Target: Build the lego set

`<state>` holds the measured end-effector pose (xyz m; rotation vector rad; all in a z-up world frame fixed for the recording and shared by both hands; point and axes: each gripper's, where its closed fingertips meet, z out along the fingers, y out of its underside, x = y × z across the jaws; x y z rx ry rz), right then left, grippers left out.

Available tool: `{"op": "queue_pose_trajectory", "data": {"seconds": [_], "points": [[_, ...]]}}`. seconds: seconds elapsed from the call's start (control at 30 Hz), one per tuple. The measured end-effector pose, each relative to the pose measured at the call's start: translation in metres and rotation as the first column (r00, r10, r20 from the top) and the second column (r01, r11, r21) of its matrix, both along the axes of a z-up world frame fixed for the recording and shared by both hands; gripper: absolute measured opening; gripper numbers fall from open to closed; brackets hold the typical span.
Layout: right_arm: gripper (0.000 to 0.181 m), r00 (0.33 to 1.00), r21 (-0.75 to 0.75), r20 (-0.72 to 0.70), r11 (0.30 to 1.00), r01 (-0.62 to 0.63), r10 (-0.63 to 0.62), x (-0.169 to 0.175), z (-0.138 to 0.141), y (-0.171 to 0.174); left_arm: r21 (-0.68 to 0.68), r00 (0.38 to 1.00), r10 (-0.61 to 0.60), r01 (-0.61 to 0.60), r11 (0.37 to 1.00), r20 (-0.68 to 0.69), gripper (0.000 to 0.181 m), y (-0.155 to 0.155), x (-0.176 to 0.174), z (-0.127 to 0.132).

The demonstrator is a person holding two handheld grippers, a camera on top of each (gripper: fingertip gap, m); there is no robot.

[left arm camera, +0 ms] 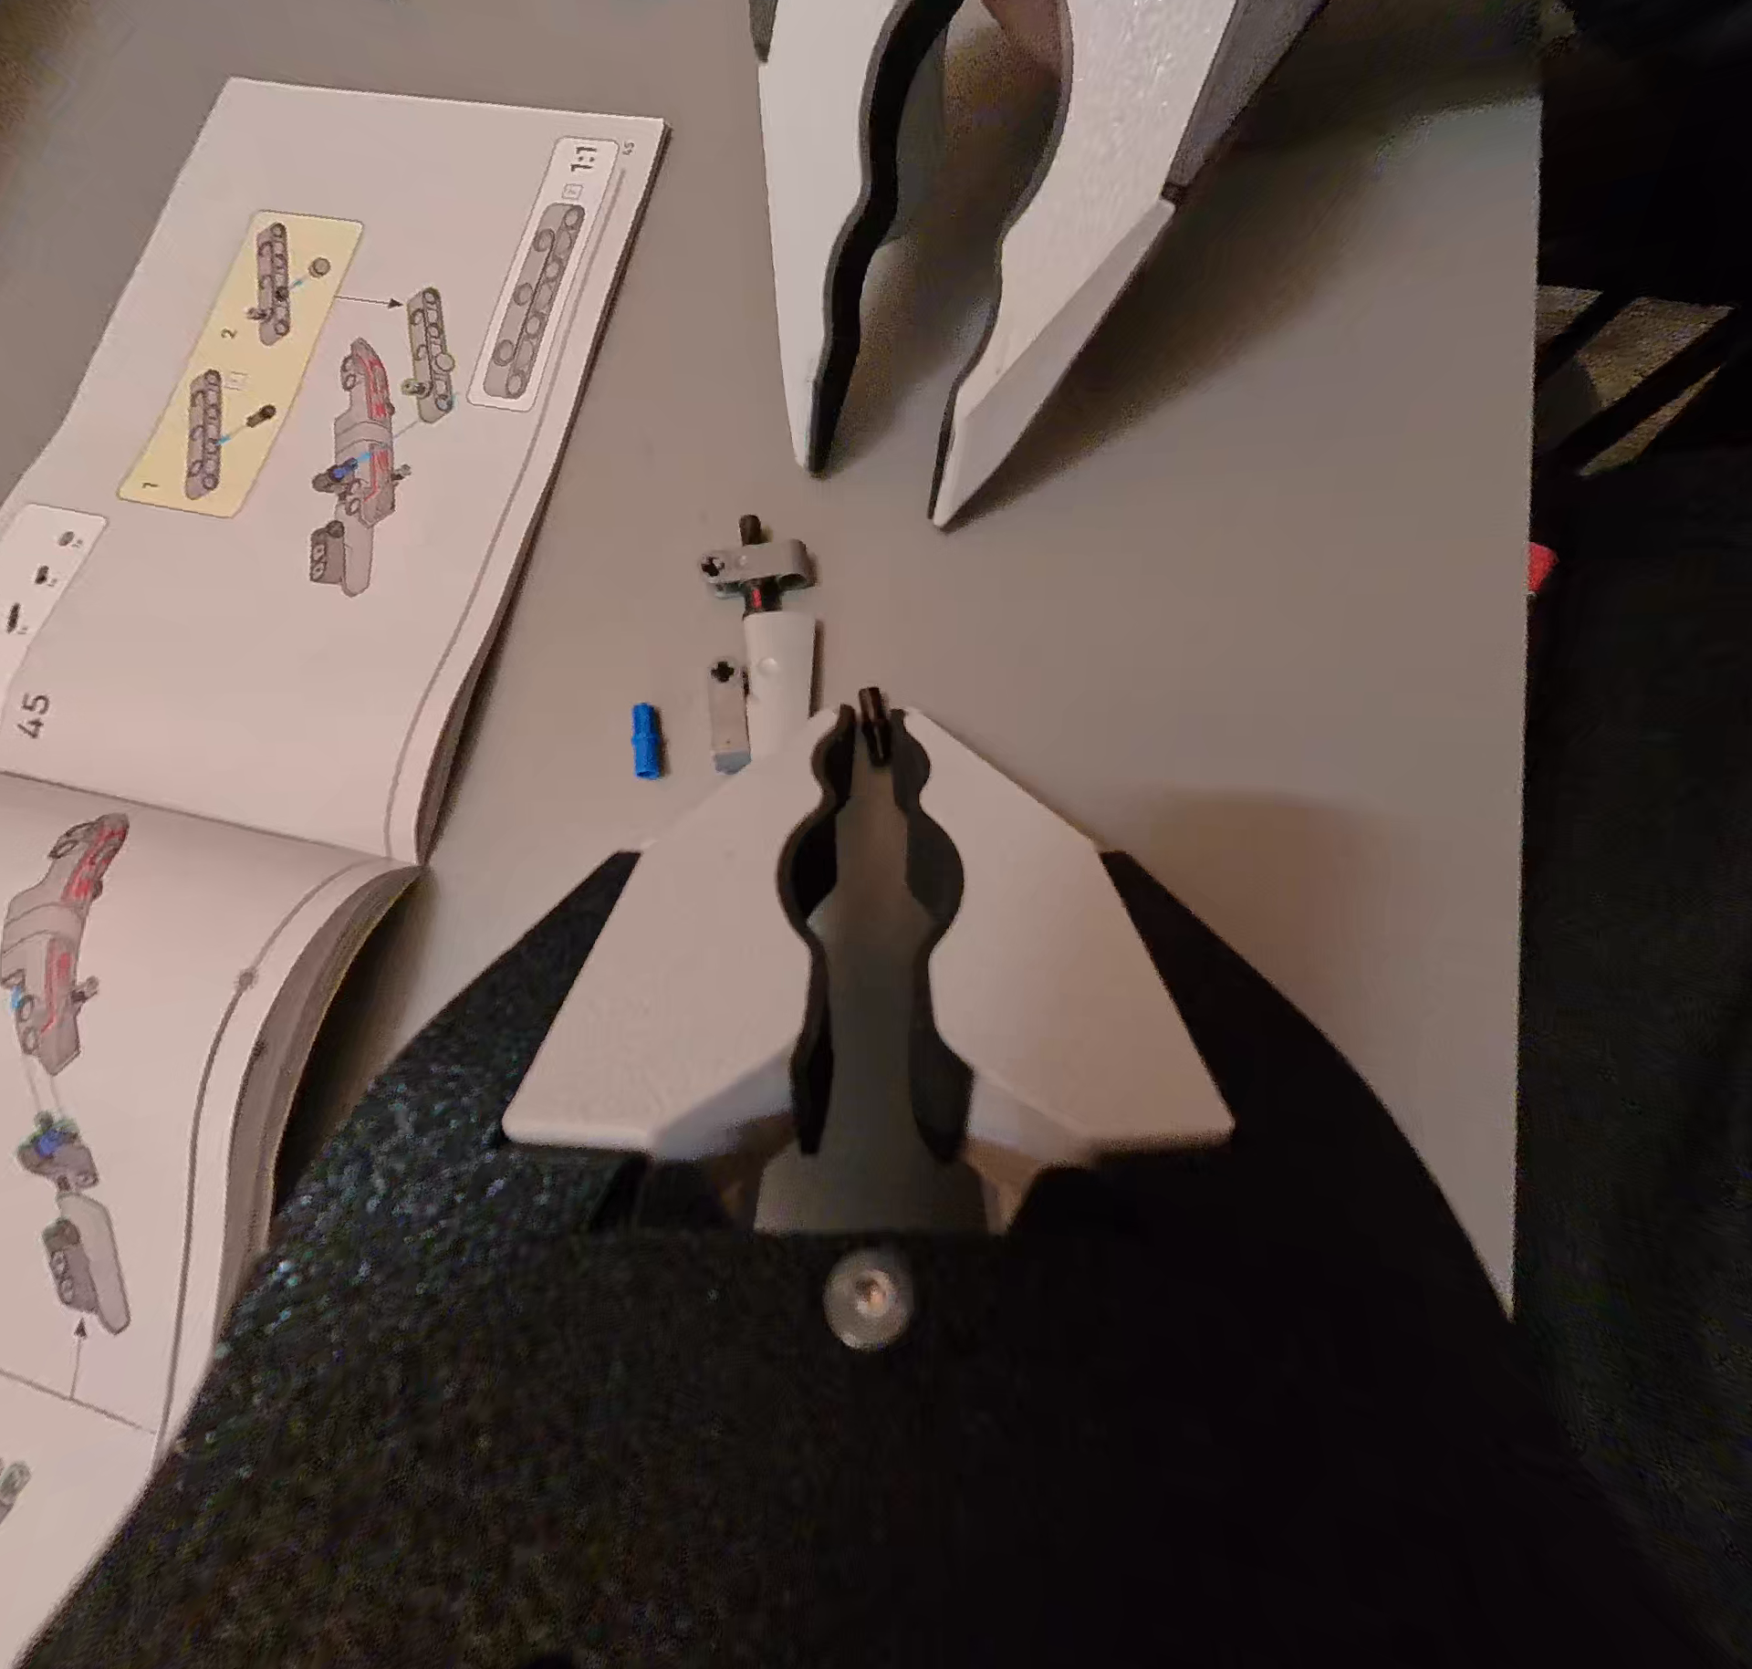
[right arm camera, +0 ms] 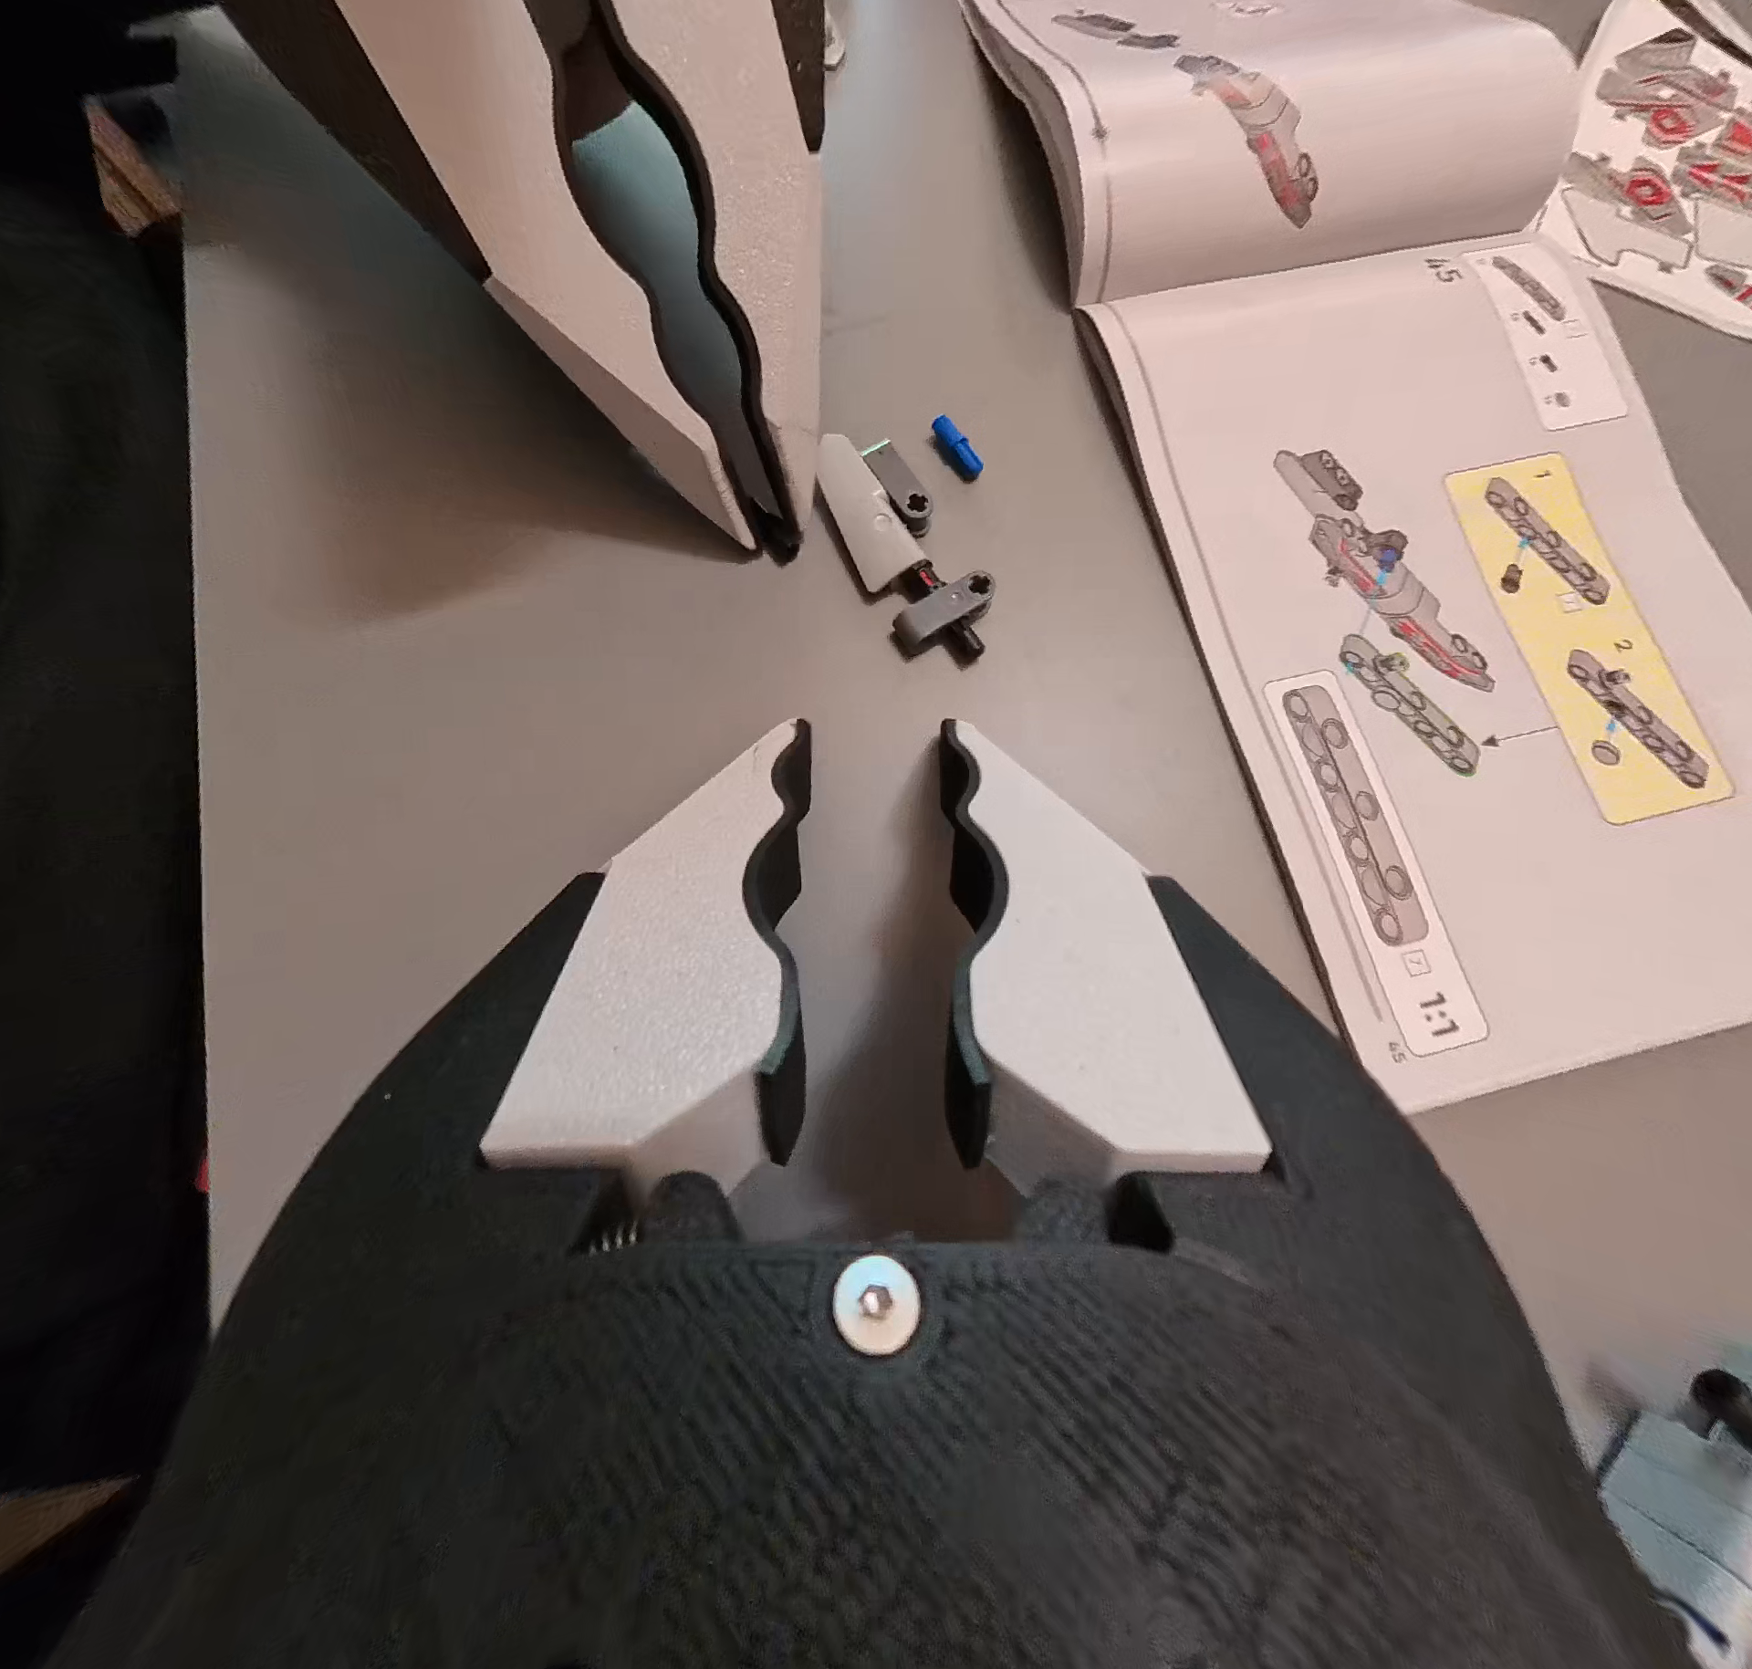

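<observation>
The left gripper point(left arm camera: 870, 723) pinches a small black pin point(left arm camera: 870, 721) at its tips, probably so it can be pushed into a hole; the right gripper point(right arm camera: 874, 732) is spread apart with nothing in it; the little grey lego part point(right arm camera: 891, 533) lies on the table point(right arm camera: 474, 675) between them, the blue pin point(right arm camera: 958, 448) just beside it; the open booklet point(right arm camera: 1422, 675) lies nearby to show the step.

Grey tabletop point(left arm camera: 1232, 675), dark surroundings beyond edge.
</observation>
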<state>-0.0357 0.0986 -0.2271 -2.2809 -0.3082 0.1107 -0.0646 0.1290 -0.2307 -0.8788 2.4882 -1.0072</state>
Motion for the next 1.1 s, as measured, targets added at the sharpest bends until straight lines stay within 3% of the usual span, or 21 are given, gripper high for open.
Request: {"op": "queue_pose_trajectory", "data": {"seconds": [0.23, 0.5, 0.6, 0.7, 0.8, 0.93, 1.03, 1.1], "points": [[0.026, 0.999, 0.034, -0.003, 0.998, 0.048, -0.047, 0.010, 0.003, 0.003, 0.020, 0.998, 0.005, -0.006, 1.000, 0.066, 0.013, 0.004, 0.001, 0.006], [0.028, 0.997, 0.013, -0.003, 0.997, 0.073, -0.073, 0.015, -0.001, 0.004, -0.041, 0.985, 0.051, -0.045, 0.998, 0.162, 0.016, 0.033, 0.002, 0.049], [0.028, 0.997, 0.011, -0.010, 0.997, 0.074, -0.074, 0.015, -0.001, 0.004, -0.017, 0.971, 0.094, -0.092, 0.996, 0.222, 0.013, 0.066, 0.006, 0.070], [0.027, 0.997, 0.007, -0.022, 0.997, 0.075, -0.075, 0.015, -0.001, 0.004, -0.063, 0.924, 0.231, -0.223, 0.973, 0.306, 0.009, 0.114, 0.020, 0.104], [0.026, 0.996, 0.004, -0.035, 0.997, 0.083, -0.082, 0.016, -0.001, 0.004, -0.164, 0.823, 0.406, -0.372, 0.914, 0.397, 0.005, 0.168, 0.031, 0.140], [0.023, 0.995, 0.001, -0.052, 0.996, 0.091, -0.091, 0.017, -0.001, 0.005, -0.385, 0.677, 0.558, -0.409, 0.827, 0.480, 0.000, 0.210, 0.032, 0.175], [0.021, 0.993, -0.002, -0.064, 0.995, 0.097, -0.097, 0.018, -0.001, 0.005, -0.461, 0.692, 0.568, -0.367, 0.808, 0.445, 0.000, 0.214, 0.026, 0.174], [0.020, 0.992, -0.004, -0.080, 0.995, 0.100, -0.100, 0.019, -0.001, 0.005, -0.424, 0.709, 0.556, -0.384, 0.820, 0.433, 0.000, 0.217, 0.025, 0.167]]}}
